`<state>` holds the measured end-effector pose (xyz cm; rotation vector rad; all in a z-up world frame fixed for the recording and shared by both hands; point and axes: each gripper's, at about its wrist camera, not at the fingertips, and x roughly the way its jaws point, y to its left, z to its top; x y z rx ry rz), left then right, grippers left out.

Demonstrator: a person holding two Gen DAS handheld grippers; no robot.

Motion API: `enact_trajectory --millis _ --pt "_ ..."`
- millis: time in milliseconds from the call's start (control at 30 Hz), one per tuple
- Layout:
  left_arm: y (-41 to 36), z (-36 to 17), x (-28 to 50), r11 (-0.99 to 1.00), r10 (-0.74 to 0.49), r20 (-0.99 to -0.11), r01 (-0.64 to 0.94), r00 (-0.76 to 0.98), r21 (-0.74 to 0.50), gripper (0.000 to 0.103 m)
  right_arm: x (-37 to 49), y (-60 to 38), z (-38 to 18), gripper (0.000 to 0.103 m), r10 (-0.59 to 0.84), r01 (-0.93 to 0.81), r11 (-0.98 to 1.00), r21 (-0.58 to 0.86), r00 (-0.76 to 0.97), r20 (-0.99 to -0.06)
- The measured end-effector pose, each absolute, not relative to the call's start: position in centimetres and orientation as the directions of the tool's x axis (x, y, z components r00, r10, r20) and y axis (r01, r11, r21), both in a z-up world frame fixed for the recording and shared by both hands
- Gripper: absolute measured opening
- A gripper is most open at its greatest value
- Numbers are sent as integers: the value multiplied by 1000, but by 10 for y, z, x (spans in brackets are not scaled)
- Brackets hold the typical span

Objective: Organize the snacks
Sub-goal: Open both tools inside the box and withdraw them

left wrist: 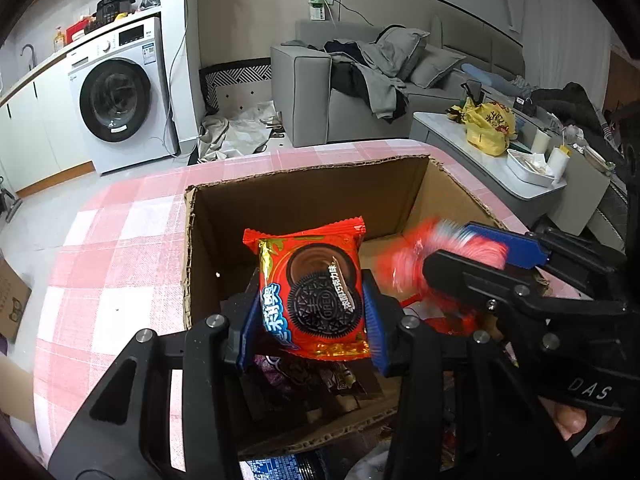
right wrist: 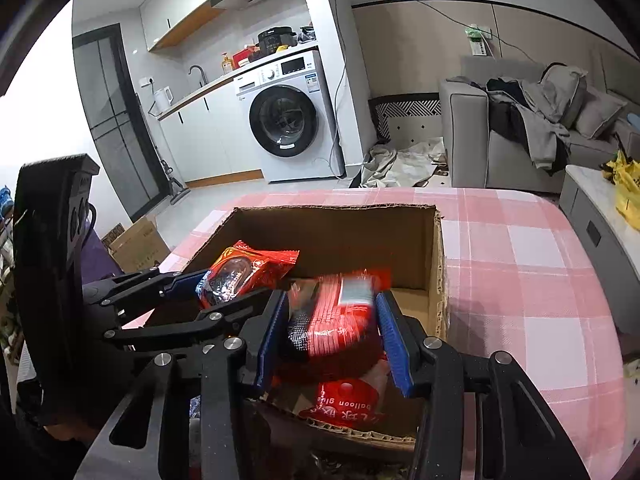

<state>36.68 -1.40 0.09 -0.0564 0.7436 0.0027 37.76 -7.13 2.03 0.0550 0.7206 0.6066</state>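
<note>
Left claw [left wrist: 312, 312], low in the middle of its frame, squeezing a red cookie pack [left wrist: 314, 292] standing tall, right above the open cardboard box [left wrist: 304, 192]. Right claw [right wrist: 332, 332], clamped on a blurry red snack pack [right wrist: 340, 312], also over the box. Straight down from both, room for dropping.

place: home, open kitchen-living room | evidence: washing machine [right wrist: 289, 120], sofa [left wrist: 360, 92], sink tap [right wrist: 198, 72]

Red Oreo packet [left wrist: 314, 292] and blurred red packet [right wrist: 340, 316] above open cardboard box [left wrist: 320, 184].
</note>
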Motion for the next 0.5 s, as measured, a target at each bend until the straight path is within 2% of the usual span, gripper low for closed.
enact_trajectory --millis 133,267,300,333,367,400,467,500 --pt "-15 -1 369 999 -15 -680 -19 733 -43 41 377 -74 23 47 543 -502 826 255 589 -599" --pt "-16 4 360 998 -29 -676 -12 737 -56 43 367 -80 30 58 548 -510 823 249 599 -584" --pt "-14 7 355 998 -34 -671 -9 740 -60 49 364 -83 33 63 552 -515 821 248 601 -578" --pt "-13 10 350 998 -39 -668 -9 743 -69 63 358 -86 37 79 554 -518 819 246 605 -571" --pt "-8 13 343 997 -45 -663 -13 747 -82 72 352 -89 41 93 559 -521 817 248 610 -561" --pt "-5 17 336 995 -54 -657 -16 752 -100 83 347 -93 44 97 566 -524 813 252 615 -549" --pt "0 24 322 991 -87 -641 2 762 -132 85 338 -105 52 103 565 -520 817 251 629 -534" --pt "3 27 315 991 -87 -636 0 767 -135 96 334 -109 53 103 557 -514 822 246 634 -536"
